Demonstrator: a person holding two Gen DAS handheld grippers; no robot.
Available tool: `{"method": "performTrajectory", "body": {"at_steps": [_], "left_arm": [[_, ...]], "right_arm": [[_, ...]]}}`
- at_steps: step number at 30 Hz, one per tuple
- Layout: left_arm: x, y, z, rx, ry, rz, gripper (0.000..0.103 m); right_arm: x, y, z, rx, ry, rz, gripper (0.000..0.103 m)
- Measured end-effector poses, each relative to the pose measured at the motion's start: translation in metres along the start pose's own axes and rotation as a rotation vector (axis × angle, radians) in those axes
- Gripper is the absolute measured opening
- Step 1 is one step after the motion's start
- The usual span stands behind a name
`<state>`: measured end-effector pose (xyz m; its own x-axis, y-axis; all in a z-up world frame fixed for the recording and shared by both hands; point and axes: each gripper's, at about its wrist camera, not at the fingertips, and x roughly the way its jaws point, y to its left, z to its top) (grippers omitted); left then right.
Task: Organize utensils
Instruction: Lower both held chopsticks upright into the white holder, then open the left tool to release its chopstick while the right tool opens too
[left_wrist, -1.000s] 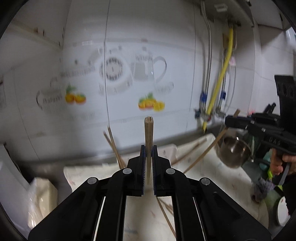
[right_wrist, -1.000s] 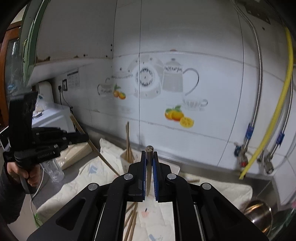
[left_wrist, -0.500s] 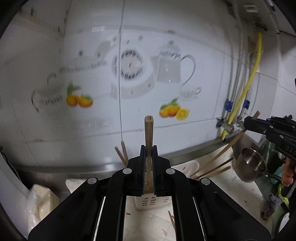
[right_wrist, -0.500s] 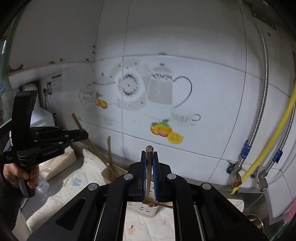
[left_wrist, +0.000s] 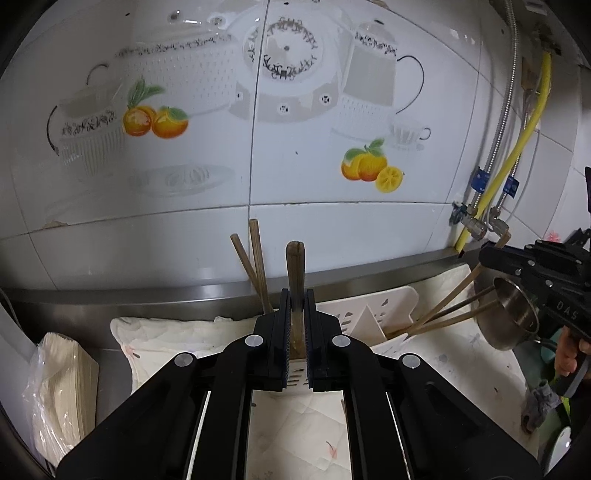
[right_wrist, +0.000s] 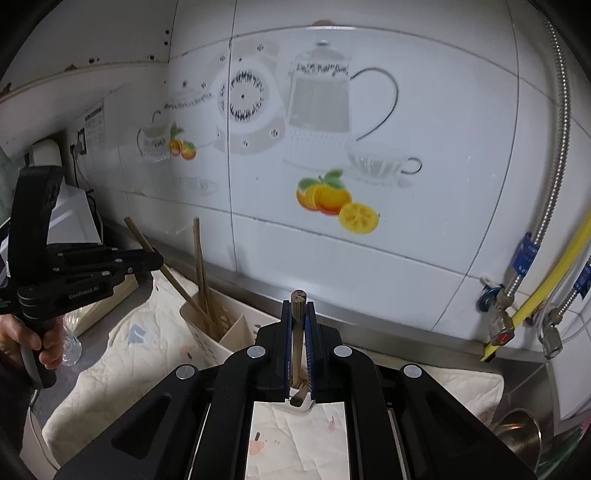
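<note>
Above the white holder (left_wrist: 373, 314), each hand-held gripper (left_wrist: 296, 295) (right_wrist: 298, 314) clamps one chopstick (left_wrist: 295, 273) (right_wrist: 297, 325).

Dim, cool indoor light, soft glare on glossy tiles (left_wrist: 332, 229), fisheye-dark, bowed edges.

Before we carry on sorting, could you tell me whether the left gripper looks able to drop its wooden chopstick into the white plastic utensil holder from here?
Probably yes. The left gripper, shut on its wooden chopstick, sits just in front of the white plastic utensil holder; nothing lies between, though two chopsticks already stand in the compartment.
</note>
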<state>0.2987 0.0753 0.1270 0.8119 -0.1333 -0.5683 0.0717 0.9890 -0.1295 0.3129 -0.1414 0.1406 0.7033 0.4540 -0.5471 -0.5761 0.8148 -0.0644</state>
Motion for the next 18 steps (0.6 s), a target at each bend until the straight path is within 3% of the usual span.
{"method": "performTrajectory", "body": {"at_steps": [9, 10, 13, 18], "left_arm": [[0.001, -0.001, 0.000, 0.009, 0.011, 0.014, 0.008], [0.000, -0.002, 0.000, 0.012, 0.009, 0.015, 0.010], [-0.006, -0.002, 0.001, 0.005, -0.007, 0.022, 0.032], [-0.024, -0.005, 0.001, 0.009, -0.043, 0.029, 0.038]], "right_arm": [[0.002, 0.002, -0.001, 0.004, -0.002, 0.004, 0.008], [0.000, 0.002, -0.001, 0.002, -0.007, 0.002, 0.009], [-0.009, 0.003, 0.000, 0.003, -0.027, -0.001, 0.013], [-0.035, 0.006, -0.001, 0.000, -0.076, -0.003, 0.021]]}}
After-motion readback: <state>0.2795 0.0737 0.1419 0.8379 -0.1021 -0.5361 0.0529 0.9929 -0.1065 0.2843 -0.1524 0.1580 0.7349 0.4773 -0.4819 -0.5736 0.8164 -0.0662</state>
